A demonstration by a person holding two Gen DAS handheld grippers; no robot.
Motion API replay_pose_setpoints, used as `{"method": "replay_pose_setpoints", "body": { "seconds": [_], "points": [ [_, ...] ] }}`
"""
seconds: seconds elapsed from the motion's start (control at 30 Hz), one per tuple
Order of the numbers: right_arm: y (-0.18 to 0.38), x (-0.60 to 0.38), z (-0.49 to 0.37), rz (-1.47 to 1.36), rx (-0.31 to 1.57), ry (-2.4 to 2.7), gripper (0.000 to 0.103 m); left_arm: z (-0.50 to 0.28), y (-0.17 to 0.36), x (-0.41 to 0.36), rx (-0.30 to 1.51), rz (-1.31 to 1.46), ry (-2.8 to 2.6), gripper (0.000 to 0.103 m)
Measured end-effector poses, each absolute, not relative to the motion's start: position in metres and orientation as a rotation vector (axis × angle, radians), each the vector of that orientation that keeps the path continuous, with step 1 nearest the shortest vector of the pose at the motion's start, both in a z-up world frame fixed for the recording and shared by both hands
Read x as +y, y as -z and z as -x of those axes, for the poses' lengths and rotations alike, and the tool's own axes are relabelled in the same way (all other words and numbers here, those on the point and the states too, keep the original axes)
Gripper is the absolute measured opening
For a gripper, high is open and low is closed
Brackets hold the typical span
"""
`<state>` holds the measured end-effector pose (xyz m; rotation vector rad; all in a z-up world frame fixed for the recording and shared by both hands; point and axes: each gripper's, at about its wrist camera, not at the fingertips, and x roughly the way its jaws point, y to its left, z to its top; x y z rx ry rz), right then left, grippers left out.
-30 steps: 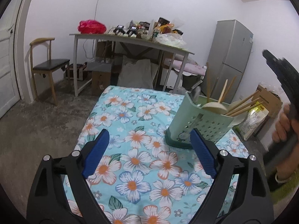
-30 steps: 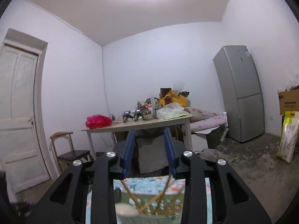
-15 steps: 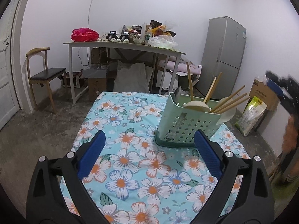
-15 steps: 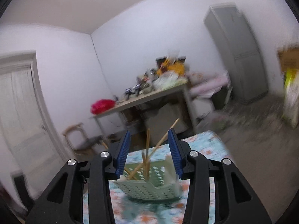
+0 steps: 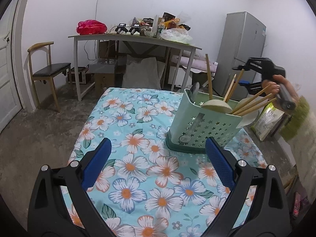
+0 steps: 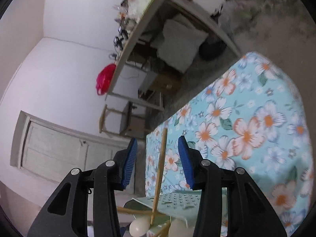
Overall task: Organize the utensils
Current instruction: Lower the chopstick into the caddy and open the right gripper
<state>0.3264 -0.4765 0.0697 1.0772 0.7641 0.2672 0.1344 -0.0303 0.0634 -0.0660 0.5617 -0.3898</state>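
Standing on the floral tablecloth (image 5: 138, 169), the green utensil caddy (image 5: 205, 126) holds chopsticks and spoons ahead-right of the wide-open, empty left gripper (image 5: 158, 158). 1 chopstick (image 6: 159, 169) rises untouched between the right gripper (image 6: 158, 158) pads, whose jaws have just been opening.

The right gripper (image 6: 157, 157) has been swung down beside the green utensil basket (image 5: 205, 127) and rolled sideways, so that one upright chopstick (image 6: 160, 164) now stands between its pads. Its jaws have just been opened wider, as have those of the left gripper (image 5: 158, 154).
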Motion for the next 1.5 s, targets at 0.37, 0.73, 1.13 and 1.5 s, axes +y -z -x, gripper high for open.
{"method": "replay_pose_setpoints", "body": {
  "seconds": [0.37,0.73,1.13,1.5],
  "points": [
    [-0.115,-0.442,-0.322,-0.842,0.637,-0.215,0.006,-0.142,-0.060,-0.026,0.579,0.082,0.388,0.092],
    [-0.200,-0.348,-0.270,-0.351,0.397,-0.260,0.005,-0.135,-0.061,-0.020,0.557,0.096,0.391,0.092],
    [-0.204,-0.295,-0.245,-0.083,0.338,-0.210,0.006,-0.128,-0.065,-0.012,0.540,0.114,0.386,0.092],
    [-0.229,-0.294,-0.185,-0.084,0.240,-0.228,0.048,-0.122,-0.072,-0.010,0.506,0.113,0.376,0.092]
  ]
}}
